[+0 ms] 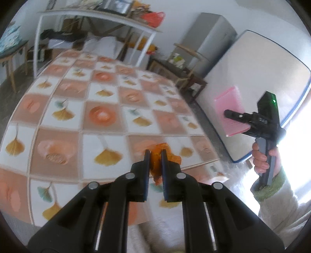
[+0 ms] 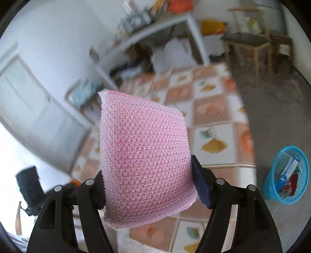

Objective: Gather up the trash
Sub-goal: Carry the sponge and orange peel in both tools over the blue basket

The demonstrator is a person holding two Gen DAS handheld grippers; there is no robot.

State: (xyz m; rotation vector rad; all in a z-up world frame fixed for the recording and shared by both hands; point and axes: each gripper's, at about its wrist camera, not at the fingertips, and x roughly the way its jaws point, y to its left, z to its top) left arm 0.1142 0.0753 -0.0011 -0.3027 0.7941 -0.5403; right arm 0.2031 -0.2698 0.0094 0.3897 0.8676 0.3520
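Note:
My left gripper (image 1: 155, 153) is shut on a crumpled orange scrap (image 1: 172, 157), held just above the near edge of the tiled-pattern table (image 1: 77, 109). My right gripper (image 2: 147, 169) is shut on a pink mesh-covered pad (image 2: 143, 155), which stands upright between its pads and hides most of the left one. In the left wrist view the right gripper (image 1: 230, 115) is raised at the right, off the table's edge, with the pink pad (image 1: 229, 103) in it and a hand (image 1: 260, 159) on its handle. A blue mesh basket (image 2: 271, 186) holding several wrappers stands on the floor at the lower right.
A white rack (image 1: 97, 17) loaded with clutter stands beyond the table. A grey fridge (image 1: 213, 39) and wooden stools (image 1: 175, 66) are at the back right. A large white board with a blue edge (image 1: 262, 77) leans close to the table's right side. Grey floor (image 2: 272, 116) lies around the basket.

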